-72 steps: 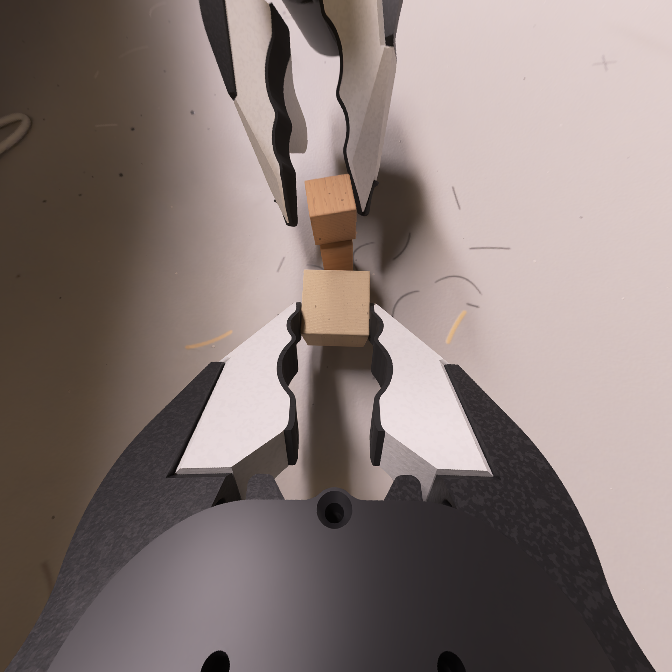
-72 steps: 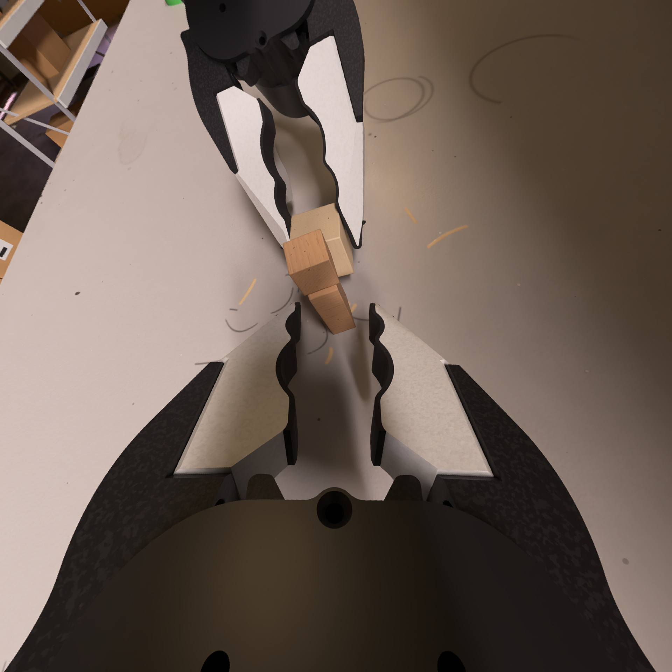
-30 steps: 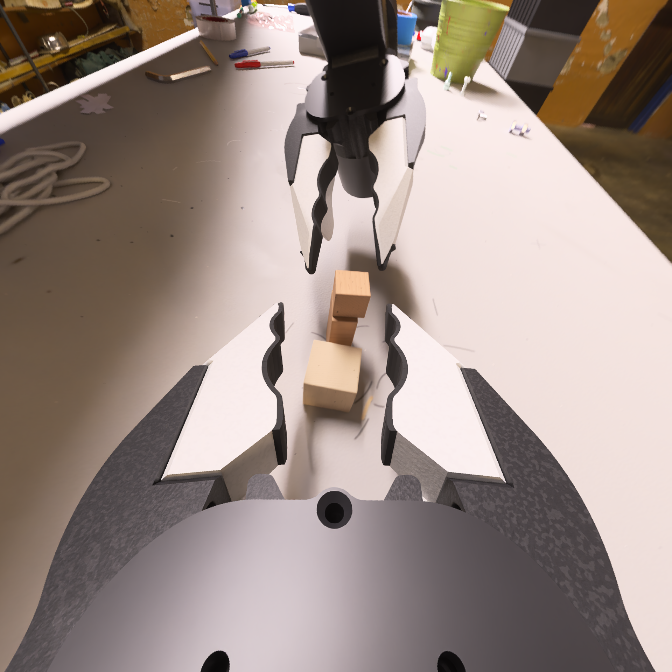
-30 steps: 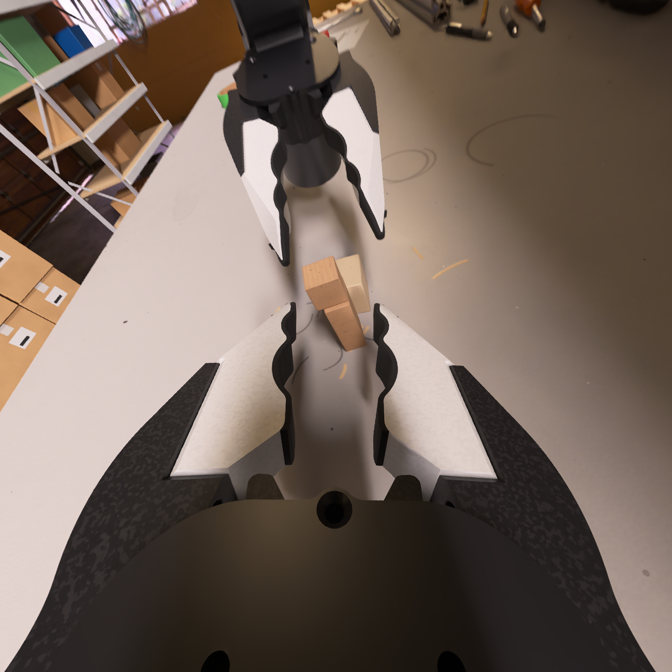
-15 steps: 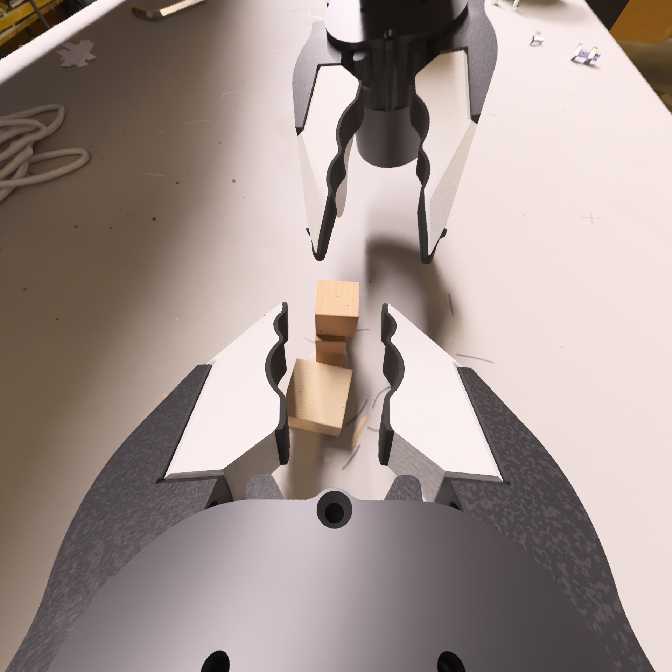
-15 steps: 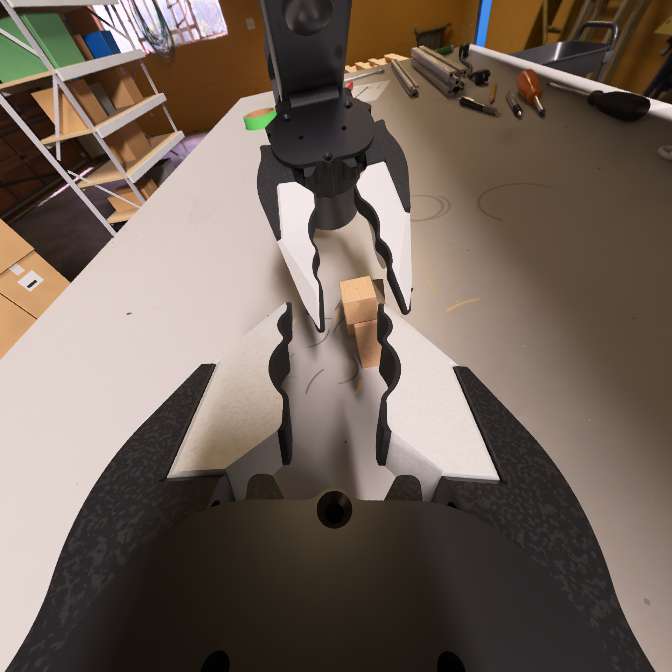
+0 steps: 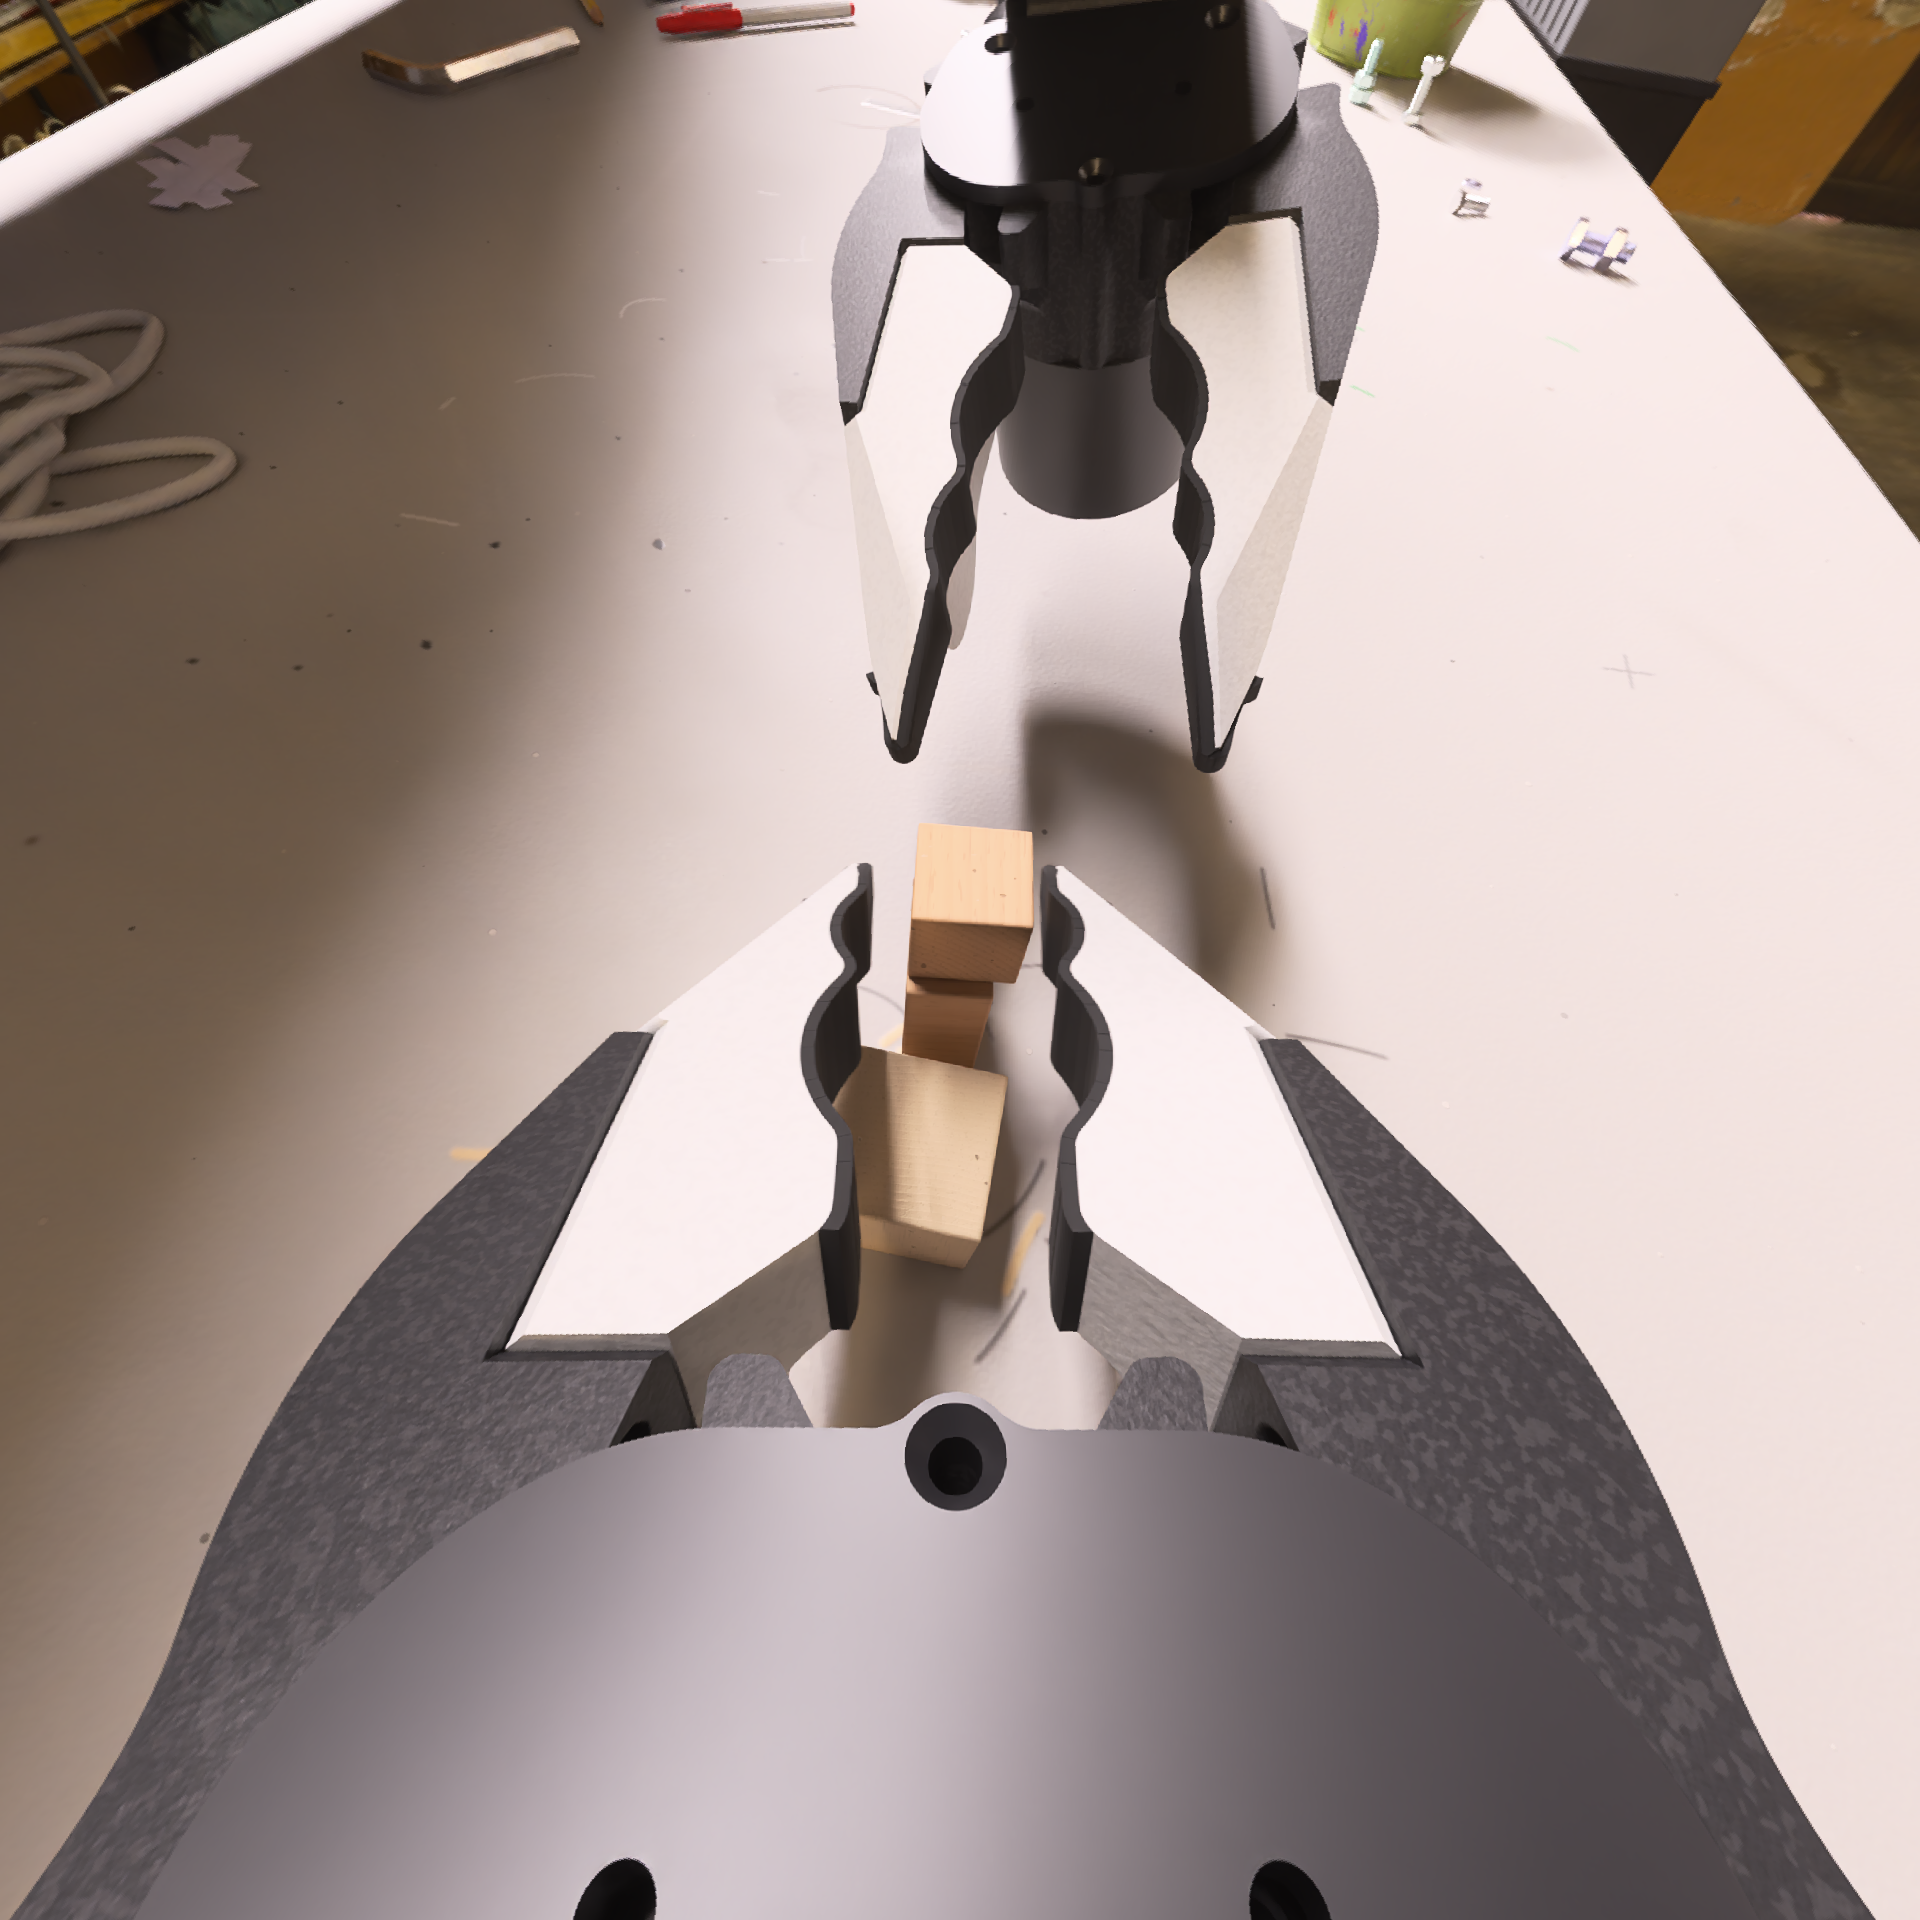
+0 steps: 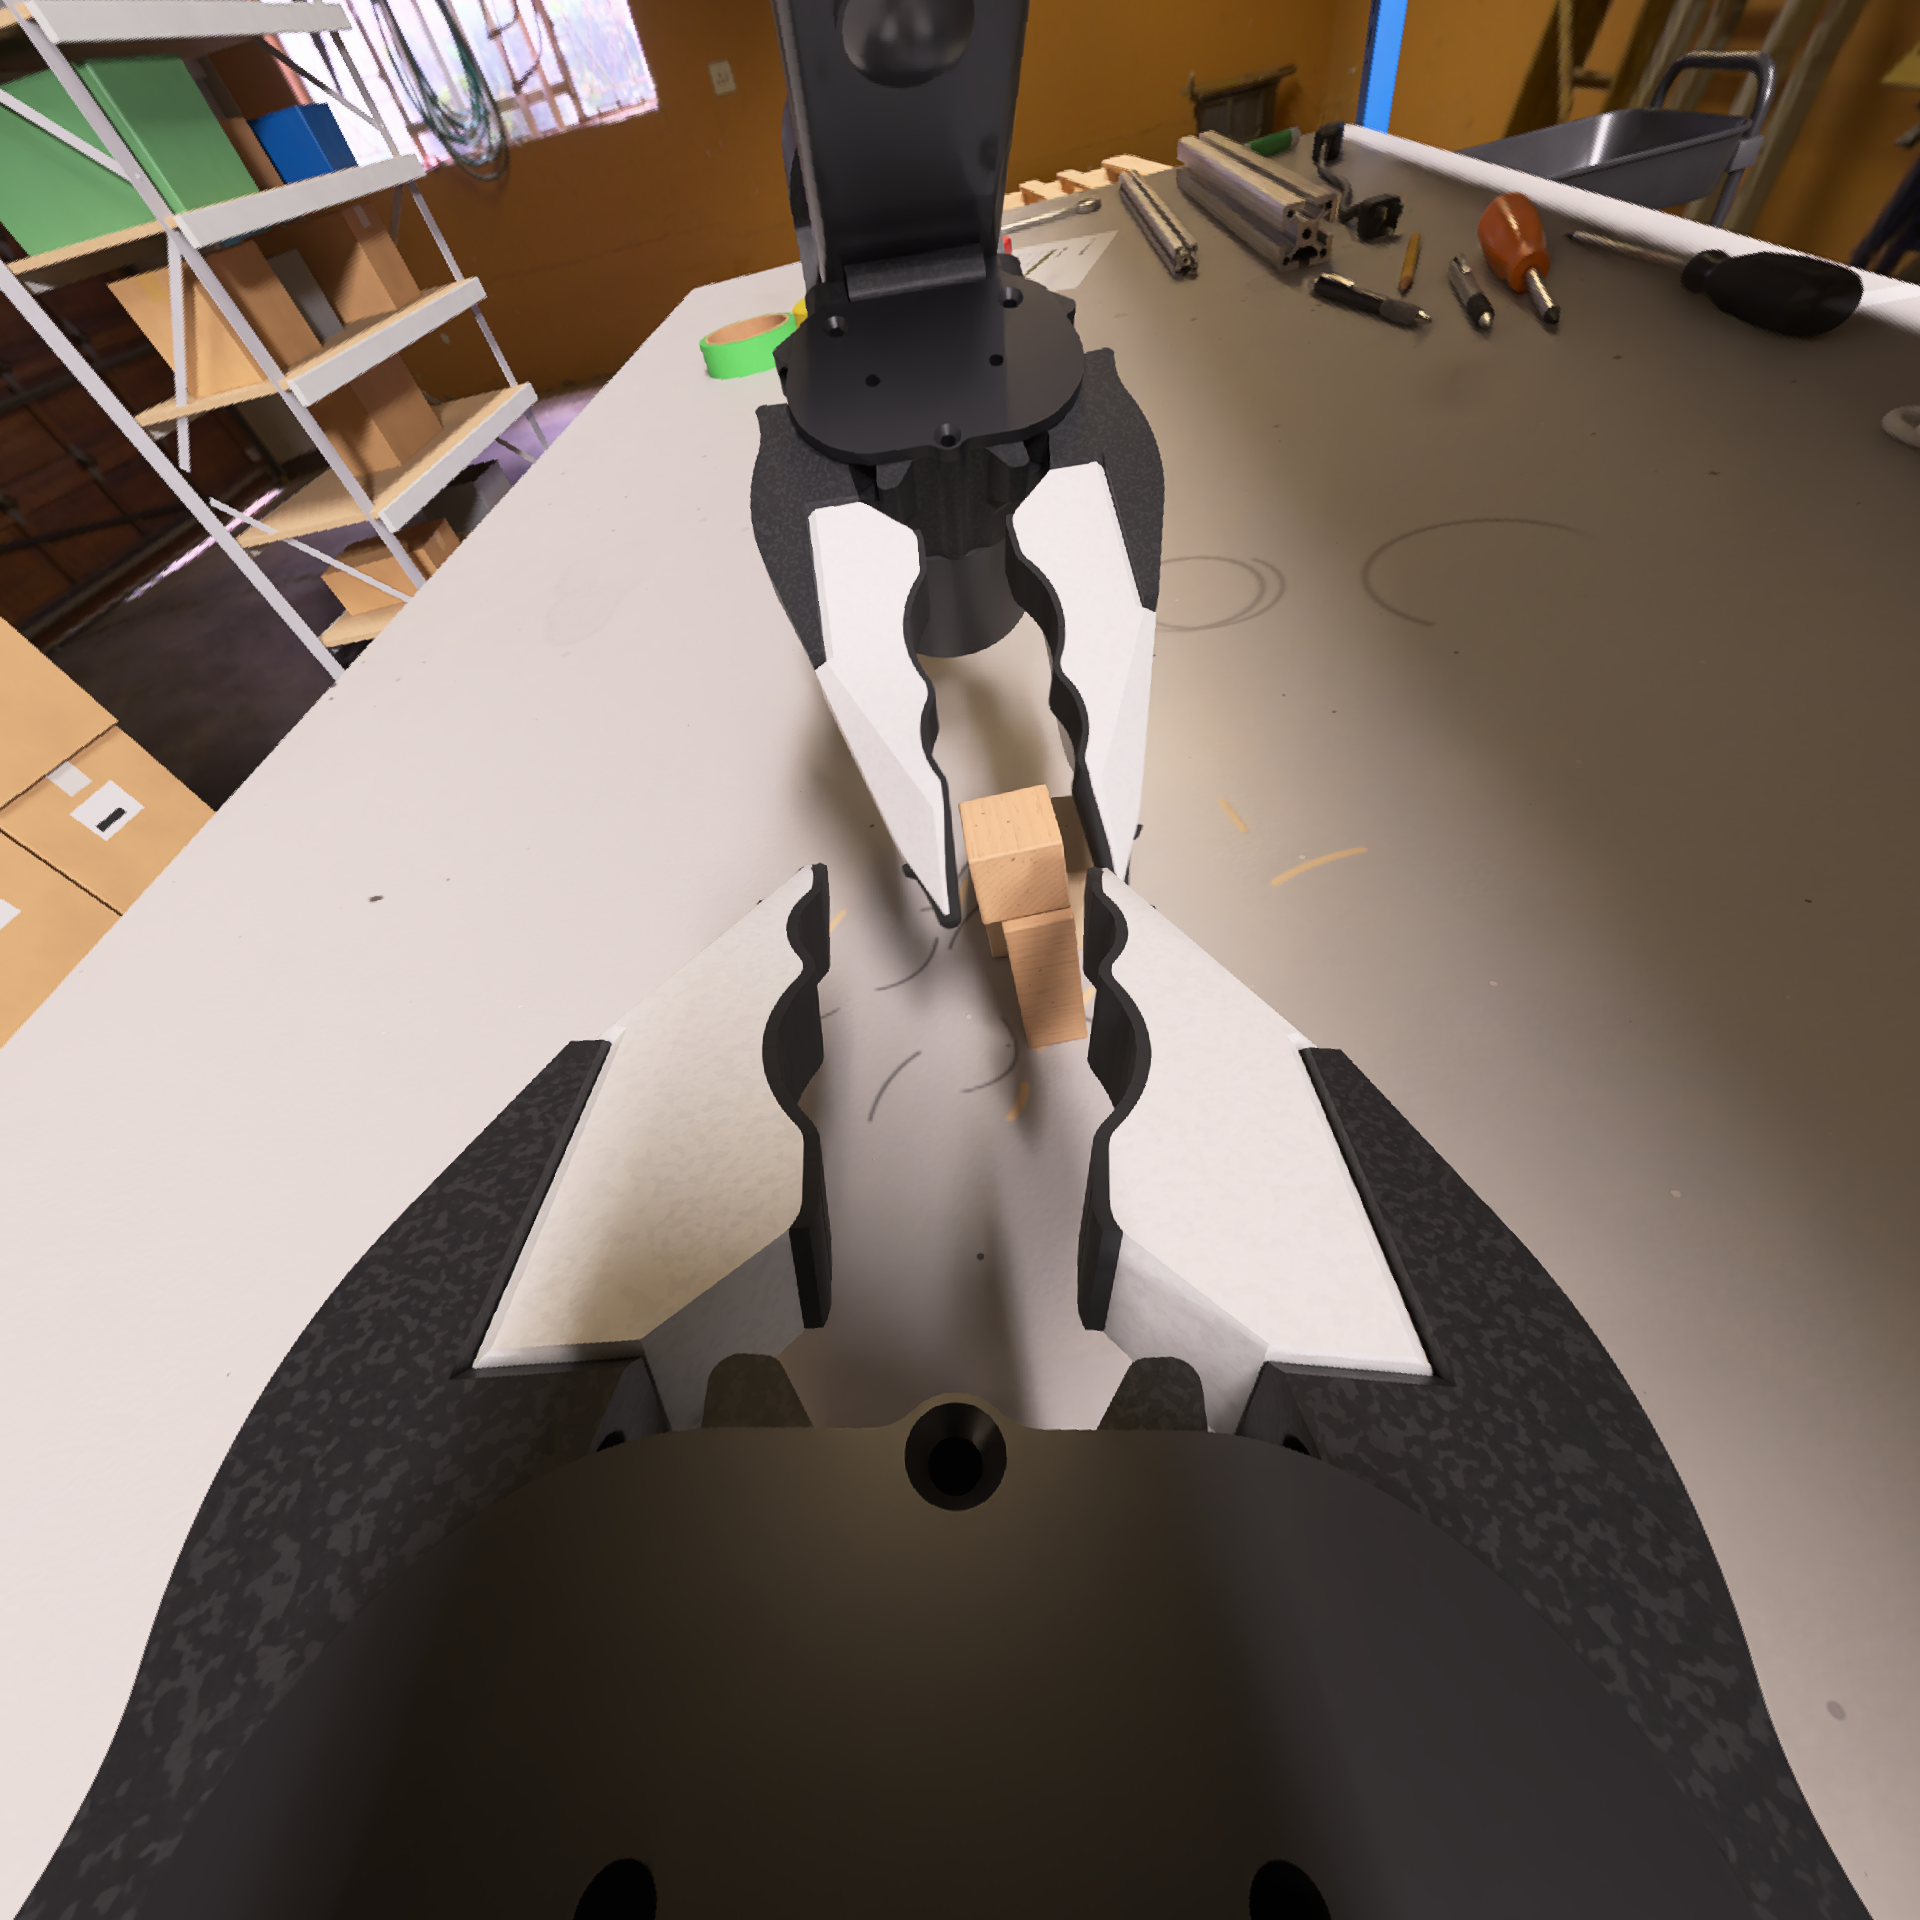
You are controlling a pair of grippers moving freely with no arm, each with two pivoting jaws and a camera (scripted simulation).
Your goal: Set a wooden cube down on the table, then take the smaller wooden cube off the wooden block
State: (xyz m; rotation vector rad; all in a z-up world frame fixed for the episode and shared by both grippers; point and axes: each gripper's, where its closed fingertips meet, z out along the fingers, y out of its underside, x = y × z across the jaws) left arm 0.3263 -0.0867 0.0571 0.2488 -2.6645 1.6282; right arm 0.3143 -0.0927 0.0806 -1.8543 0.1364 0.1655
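In the left wrist view a small wooden cube (image 7: 971, 902) sits on top of a narrow upright wooden block (image 7: 943, 1023). A larger pale wooden cube (image 7: 920, 1153) lies on the table just before the block, close to my left finger. My left gripper (image 7: 956, 883) is open, its tips on either side of the small cube with narrow gaps. My right gripper (image 7: 1049, 753) hangs open beyond the stack. In the right wrist view my right gripper (image 8: 958, 878) is open and empty. The small cube (image 8: 1013, 852) and block (image 8: 1044, 977) stand by its right fingertip. The left gripper (image 8: 1039, 888) straddles them.
A coiled rope (image 7: 62, 416), a red marker (image 7: 758, 16) and a green cup (image 7: 1392, 21) lie far off on the white table (image 7: 416, 779). A green tape roll (image 8: 743, 343), metal profiles (image 8: 1247, 208) and screwdrivers (image 8: 1517, 249) sit at the far end. Shelves (image 8: 260, 312) stand past the table's edge.
My left gripper let go of the pale cube, which now lies on the table. It moved forward and its jaws narrowed around the small cube. My right gripper drew back and rose.
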